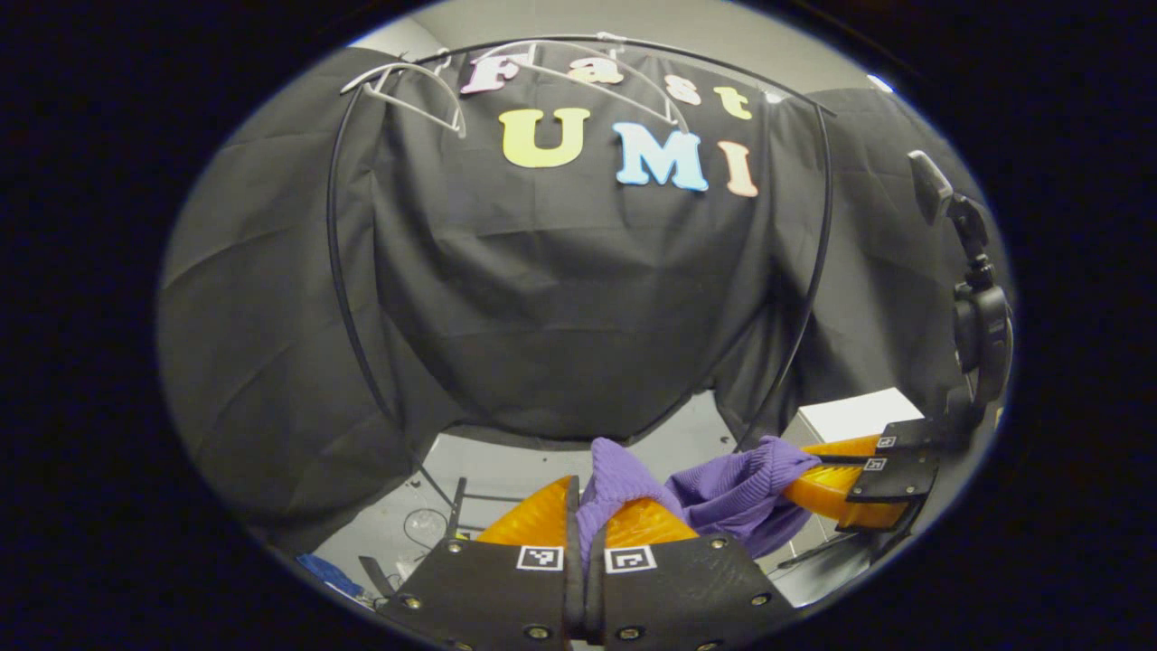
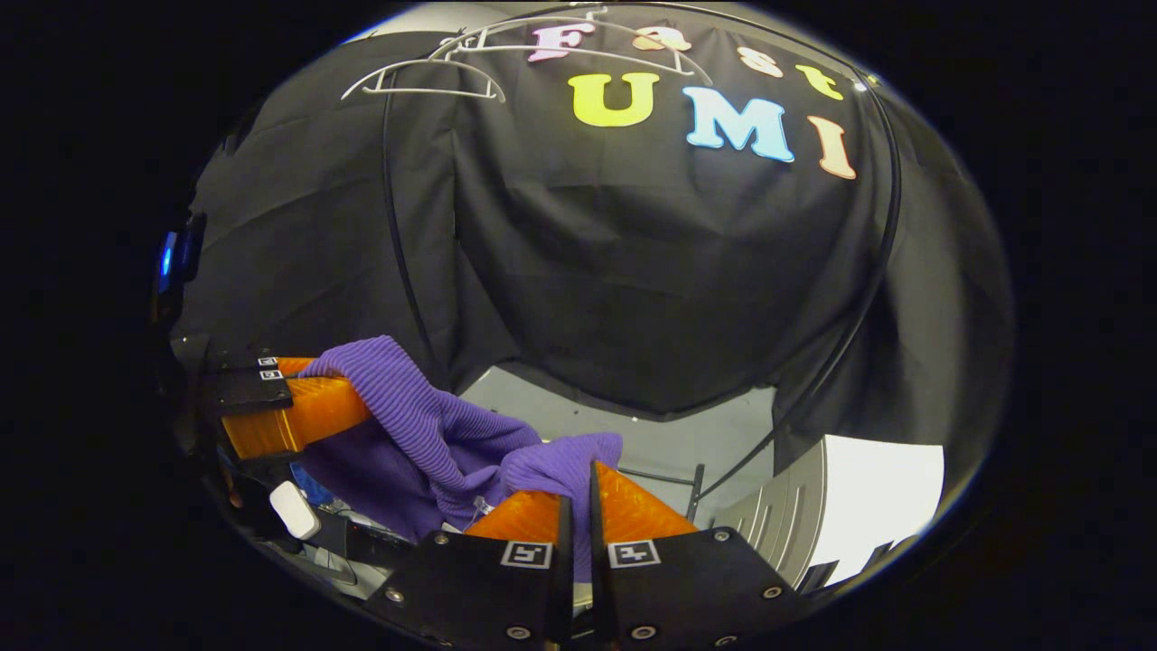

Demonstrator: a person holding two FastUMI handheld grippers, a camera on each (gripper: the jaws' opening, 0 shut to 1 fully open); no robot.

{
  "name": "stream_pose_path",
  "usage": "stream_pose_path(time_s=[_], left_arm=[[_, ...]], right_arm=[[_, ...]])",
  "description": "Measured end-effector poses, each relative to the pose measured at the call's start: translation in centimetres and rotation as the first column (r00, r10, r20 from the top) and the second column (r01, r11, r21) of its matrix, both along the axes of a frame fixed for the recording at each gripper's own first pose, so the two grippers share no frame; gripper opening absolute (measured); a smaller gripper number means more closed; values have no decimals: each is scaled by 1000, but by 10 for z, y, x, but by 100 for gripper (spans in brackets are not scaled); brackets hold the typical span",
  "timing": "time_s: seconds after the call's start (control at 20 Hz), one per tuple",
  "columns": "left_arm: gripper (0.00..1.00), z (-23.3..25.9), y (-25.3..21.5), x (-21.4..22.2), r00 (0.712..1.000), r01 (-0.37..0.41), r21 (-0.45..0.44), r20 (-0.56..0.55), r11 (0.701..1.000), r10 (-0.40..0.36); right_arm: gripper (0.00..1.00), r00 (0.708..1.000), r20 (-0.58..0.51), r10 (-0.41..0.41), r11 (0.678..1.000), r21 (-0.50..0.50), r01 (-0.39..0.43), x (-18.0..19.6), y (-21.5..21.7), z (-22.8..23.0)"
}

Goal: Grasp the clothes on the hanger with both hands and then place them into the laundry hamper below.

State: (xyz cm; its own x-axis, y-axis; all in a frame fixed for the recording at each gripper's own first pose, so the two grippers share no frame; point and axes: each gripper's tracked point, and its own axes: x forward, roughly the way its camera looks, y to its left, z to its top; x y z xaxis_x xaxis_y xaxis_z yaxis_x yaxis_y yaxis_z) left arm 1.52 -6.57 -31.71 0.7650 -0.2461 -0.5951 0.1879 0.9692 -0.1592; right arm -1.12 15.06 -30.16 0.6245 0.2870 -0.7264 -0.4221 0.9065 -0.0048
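A purple ribbed knit garment (image 1: 732, 493) hangs stretched between my two grippers, off the hangers. In the left gripper view my left gripper (image 1: 587, 506) is shut on one bunched end of it, cloth poking up between the orange fingers. Lower right in that view, my right gripper (image 1: 800, 475) pinches the other end. In the right gripper view my right gripper (image 2: 592, 479) is shut on a fold of the garment (image 2: 425, 434), and the left gripper (image 2: 357, 398) holds it at the left. Bare white hangers (image 1: 407, 90) (image 2: 425, 77) hang high on the rail.
A black tube rack (image 1: 339, 271) (image 2: 398, 253) arches over the booth in front of the black cloth wall. A white box with a ribbed side (image 2: 868, 488) (image 1: 854, 411) stands low on the right. Grey floor (image 1: 506, 470) lies below, with rack feet and small clutter.
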Motion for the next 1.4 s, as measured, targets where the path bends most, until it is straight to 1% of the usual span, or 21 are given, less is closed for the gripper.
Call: stream_pose_path(time_s=[0.05,0.1,0.15,0.2,0.25,0.3,0.35,0.4,0.45,0.55,0.7,0.8,0.85,1.0,1.05,1.1,1.2,1.25,1.3,1.35,1.4], left_arm=[[2,-10,0,-6,1000,-2,7,-20,1000,2],[2,-18,-2,-10,999,3,13,-39,1000,-3],[7,-25,-3,-15,998,14,19,-58,1000,-13],[4,-30,-3,-23,997,25,29,-79,999,-23],[7,-39,-1,-27,995,33,41,-100,999,-29],[9,-46,-1,-34,992,40,43,-121,998,-34],[10,-51,-1,-38,990,37,44,-136,998,-31],[25,-52,0,-45,989,34,41,-147,999,-28],[40,-49,1,-47,989,29,36,-143,999,-24],[70,-35,6,-40,995,19,35,-94,999,-16],[95,3,8,-28,1000,10,36,-12,999,-10],[90,31,10,-20,999,-6,25,50,1000,5],[94,49,12,-15,996,-15,15,84,1000,14],[94,94,12,-6,983,-43,-12,177,999,44],[94,111,14,-4,977,-52,-15,207,999,54],[100,127,19,0,970,-64,-16,234,998,66],[100,160,25,-2,954,-87,-27,286,996,92],[94,177,27,-1,945,-95,-36,311,995,101],[94,194,26,-3,936,-99,-41,334,994,107],[99,211,27,-6,928,-102,-46,356,994,112],[97,225,26,-12,919,-103,-48,377,994,113]], right_arm=[[11,1000,-22,4,1000,-17,-4,-3,-2,-8],[12,999,-35,6,999,-34,-7,-8,-5,-16],[13,999,-49,9,999,-51,-11,-14,-8,-25],[15,998,-64,11,998,-62,-15,-18,-10,-28],[27,997,-79,9,997,-74,-15,-24,-14,-31],[34,997,-83,6,997,-78,-12,-27,-17,-32],[48,997,-76,-1,997,-77,-5,-28,-18,-28],[55,997,-71,-7,997,-79,2,-28,-21,-25],[72,998,-65,-16,996,-84,10,-29,-23,-23],[84,998,-44,-41,996,-80,37,-26,-28,-11],[91,996,3,-85,995,-42,85,-24,-37,13],[94,993,53,-104,994,-21,105,-18,-43,37],[94,990,85,-110,994,-11,111,-13,-46,51],[94,971,199,-132,991,20,131,-1,-62,99],[94,961,240,-138,990,31,134,3,-68,116],[95,950,279,-142,990,40,137,5,-74,135],[95,922,356,-154,988,60,142,7,-88,172],[95,908,387,-162,987,72,145,9,-96,189],[95,893,415,-175,984,90,151,8,-102,201],[96,878,439,-192,981,112,158,6,-109,218],[95,866,457,-205,978,135,160,2,-115,232]])
